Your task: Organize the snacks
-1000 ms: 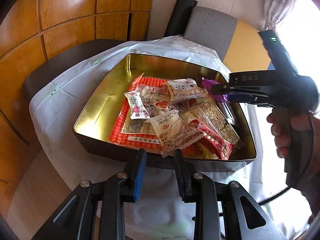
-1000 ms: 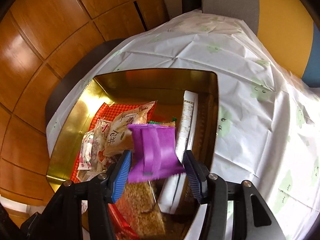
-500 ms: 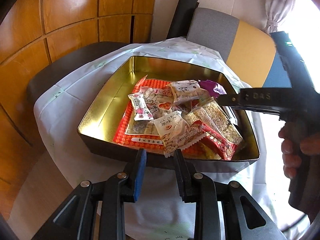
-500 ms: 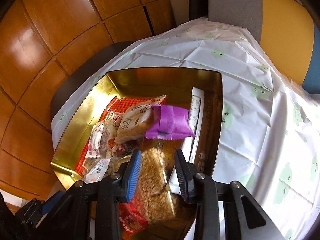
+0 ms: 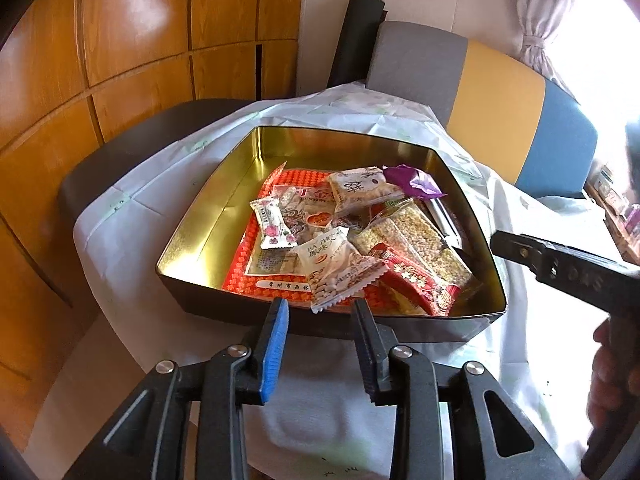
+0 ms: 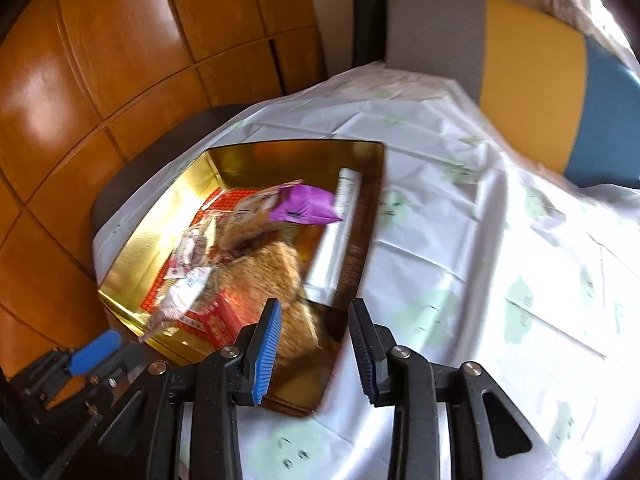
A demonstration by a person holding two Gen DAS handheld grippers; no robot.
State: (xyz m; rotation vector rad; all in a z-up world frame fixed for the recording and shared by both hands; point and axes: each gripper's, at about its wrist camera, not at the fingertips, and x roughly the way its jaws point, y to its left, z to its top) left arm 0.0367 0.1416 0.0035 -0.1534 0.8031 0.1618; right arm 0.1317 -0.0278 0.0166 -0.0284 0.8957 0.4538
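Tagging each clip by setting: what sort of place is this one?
Most likely a home dining nook: a table under a white tablecloth, a gold tin of snacks, padded bench seating, wood-panelled walls, a curtained window.

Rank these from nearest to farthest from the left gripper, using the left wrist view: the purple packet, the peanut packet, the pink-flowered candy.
1. peanut packet: just ahead of the left gripper, at the tin's near edge.
2. pink-flowered candy: mid-tin, left of the pile.
3. purple packet: far right of the pile.
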